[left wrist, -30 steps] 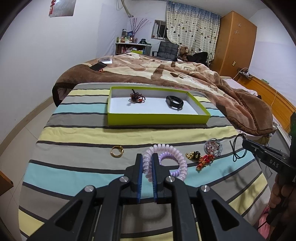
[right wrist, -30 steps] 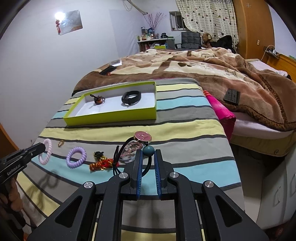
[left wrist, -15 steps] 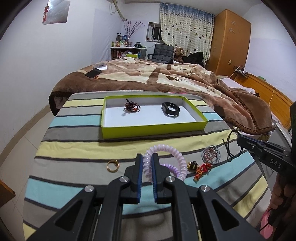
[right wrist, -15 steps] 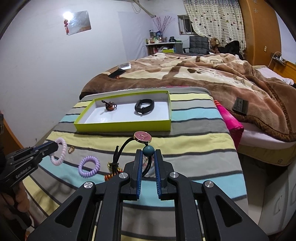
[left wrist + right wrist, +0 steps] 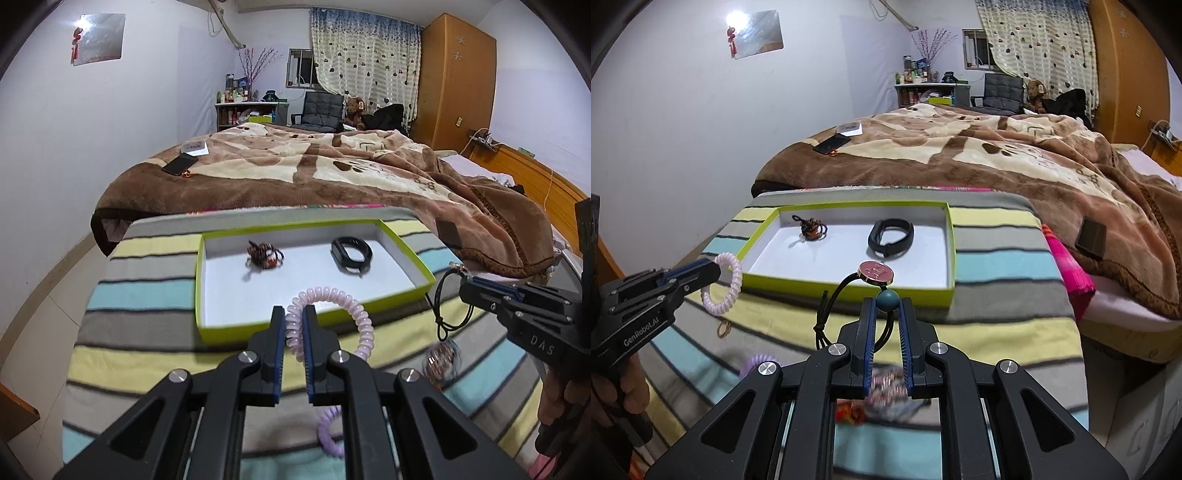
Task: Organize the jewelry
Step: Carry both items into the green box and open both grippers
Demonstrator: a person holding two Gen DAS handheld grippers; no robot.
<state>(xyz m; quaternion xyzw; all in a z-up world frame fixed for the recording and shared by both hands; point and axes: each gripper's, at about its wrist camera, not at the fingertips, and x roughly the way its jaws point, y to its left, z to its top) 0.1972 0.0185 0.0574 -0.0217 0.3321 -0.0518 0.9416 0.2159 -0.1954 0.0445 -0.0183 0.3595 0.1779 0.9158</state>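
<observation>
My left gripper (image 5: 293, 314) is shut on a pink coil bracelet (image 5: 334, 299) and holds it in the air at the near edge of the lime-green tray (image 5: 207, 291). The left gripper also shows in the right wrist view (image 5: 714, 271), with the pink coil (image 5: 726, 284). My right gripper (image 5: 887, 306) is shut on a black cord bracelet with a teal bead (image 5: 887, 300) and a pink disc (image 5: 876, 272), near the tray's front wall (image 5: 849, 291). The tray holds a brown beaded piece (image 5: 264, 254) and a black band (image 5: 351, 253).
On the striped cloth lie a purple coil (image 5: 328, 430), a gold ring (image 5: 723, 328), a beaded piece (image 5: 441, 360) and a red charm (image 5: 849, 415). A brown blanket (image 5: 332, 166) covers the bed behind the tray. A phone (image 5: 180, 163) lies on it.
Both grippers have lifted their bracelets off the cloth and moved forward toward the tray. The tray looks nearer and larger in both views.
</observation>
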